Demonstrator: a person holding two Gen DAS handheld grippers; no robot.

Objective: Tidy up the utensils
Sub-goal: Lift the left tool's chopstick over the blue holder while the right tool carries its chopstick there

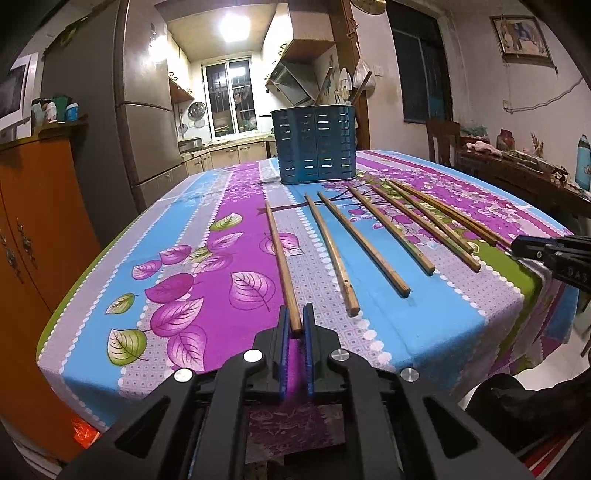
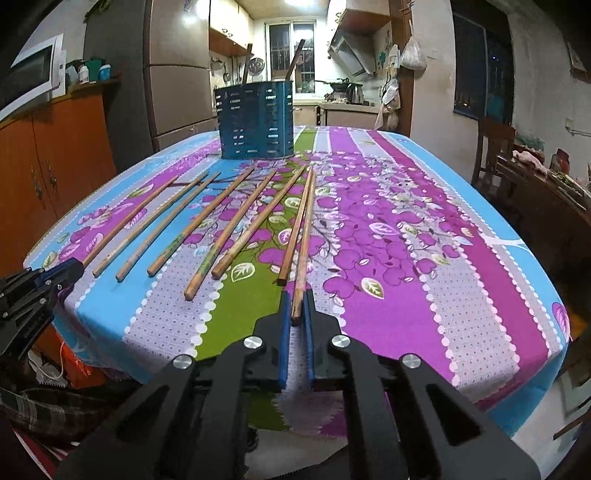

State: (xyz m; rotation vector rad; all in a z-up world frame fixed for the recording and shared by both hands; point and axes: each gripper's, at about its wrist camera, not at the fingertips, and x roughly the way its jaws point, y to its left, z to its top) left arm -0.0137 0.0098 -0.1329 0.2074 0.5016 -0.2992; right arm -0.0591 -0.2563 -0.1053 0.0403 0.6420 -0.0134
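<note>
Left gripper (image 1: 296, 320) clamped on leftmost chopstick (image 1: 282, 260); blue holder (image 1: 314, 144) beyond

A kitchen is seen at the back, lit by a bright ceiling lamp (image 1: 234, 22). A barred window (image 1: 231, 98) is set in its far wall, w/ pale cupboards (image 1: 236, 155) below and a range hood (image 1: 291, 83) to the right. A tall grey fridge (image 1: 147, 110) is placed at left, next to an orange wooden cabinet (image 1: 33, 221) on which a microwave (image 2: 33, 77) is kept. A dark window (image 1: 421, 85) and a framed picture (image 1: 521, 37) are hung on the white right wall, above a cluttered side table (image 1: 517, 166) and wooden chair (image 1: 441, 140). The table is covered w/ a floral purple-blue cloth (image 1: 207, 266).
</note>
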